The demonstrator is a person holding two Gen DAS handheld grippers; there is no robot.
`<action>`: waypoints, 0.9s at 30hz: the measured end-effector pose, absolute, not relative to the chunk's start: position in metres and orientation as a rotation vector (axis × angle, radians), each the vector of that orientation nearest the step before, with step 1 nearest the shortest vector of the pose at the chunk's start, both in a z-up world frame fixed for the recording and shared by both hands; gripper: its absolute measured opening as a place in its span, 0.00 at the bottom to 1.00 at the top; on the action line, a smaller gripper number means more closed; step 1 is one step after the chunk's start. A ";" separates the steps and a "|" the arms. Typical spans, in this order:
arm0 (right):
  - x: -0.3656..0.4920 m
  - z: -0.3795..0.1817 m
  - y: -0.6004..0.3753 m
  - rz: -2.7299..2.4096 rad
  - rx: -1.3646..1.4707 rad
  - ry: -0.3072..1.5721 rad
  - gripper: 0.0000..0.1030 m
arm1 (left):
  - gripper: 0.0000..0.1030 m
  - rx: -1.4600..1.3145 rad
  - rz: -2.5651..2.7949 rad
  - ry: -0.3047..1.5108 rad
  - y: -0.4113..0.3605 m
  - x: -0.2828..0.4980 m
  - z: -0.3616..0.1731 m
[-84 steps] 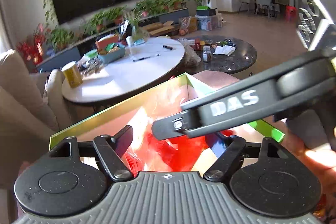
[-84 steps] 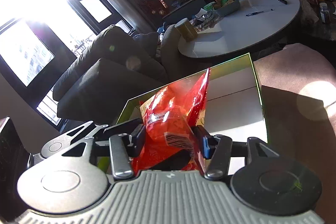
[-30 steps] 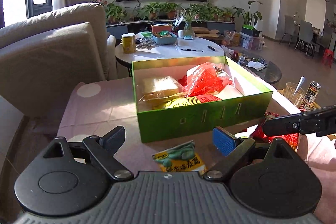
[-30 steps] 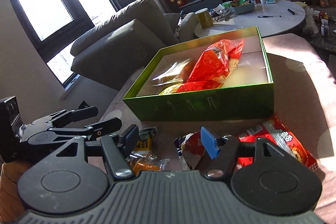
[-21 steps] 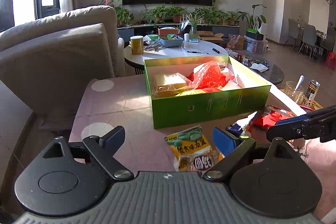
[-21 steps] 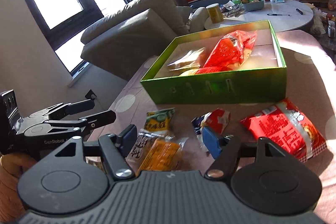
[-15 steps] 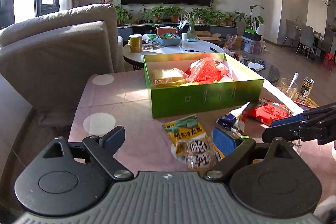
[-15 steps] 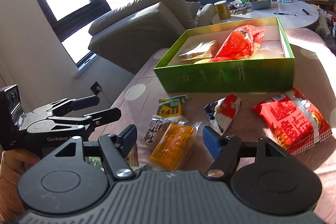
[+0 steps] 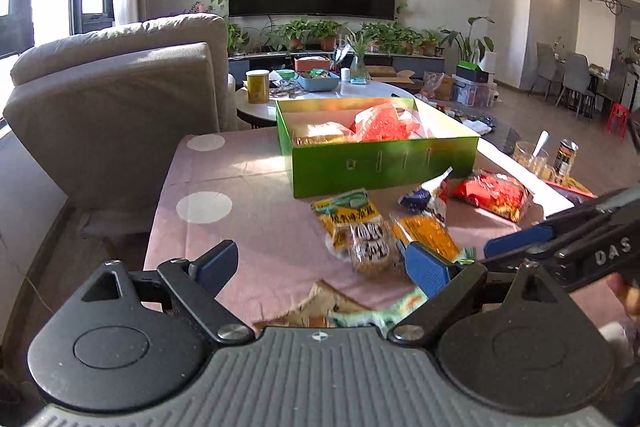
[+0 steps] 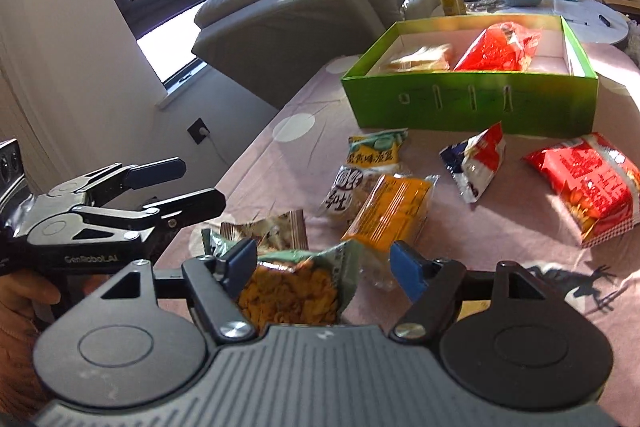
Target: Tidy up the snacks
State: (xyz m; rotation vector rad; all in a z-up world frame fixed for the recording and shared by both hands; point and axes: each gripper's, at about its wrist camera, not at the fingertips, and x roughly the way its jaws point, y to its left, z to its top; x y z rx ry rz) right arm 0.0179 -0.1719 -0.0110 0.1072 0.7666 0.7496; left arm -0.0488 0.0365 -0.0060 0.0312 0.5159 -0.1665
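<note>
Between the right gripper (image 10: pixel 324 263)'s blue pads, whose jaws have just been opening wide, lies a green-edged snack packet (image 10: pixel 294 287), ungripped. The left gripper (image 9: pixel 320 265), marked "GenRobot.AI", hangs wide and empty. The right's arm reads "DAS". Packets with Chinese print lie before the green box (image 10: pixel 472 103).

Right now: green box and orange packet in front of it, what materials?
Green box: looks like glossy coated cardboard, with thin straight walls, die-cut slots and a pale liner. Orange packet: probably clear, shiny plastic film, judging by its crinkles, sealed end and glare.
</note>
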 end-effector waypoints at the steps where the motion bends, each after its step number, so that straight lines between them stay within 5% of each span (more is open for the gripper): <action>1: 0.017 -0.012 -0.170 0.750 0.104 0.770 0.68 | 0.87 0.039 -0.173 0.518 0.036 -0.052 -0.007; 27: 0.021 -0.030 -0.170 0.677 0.163 0.833 0.68 | 0.86 0.042 -0.209 0.626 0.018 -0.058 -0.040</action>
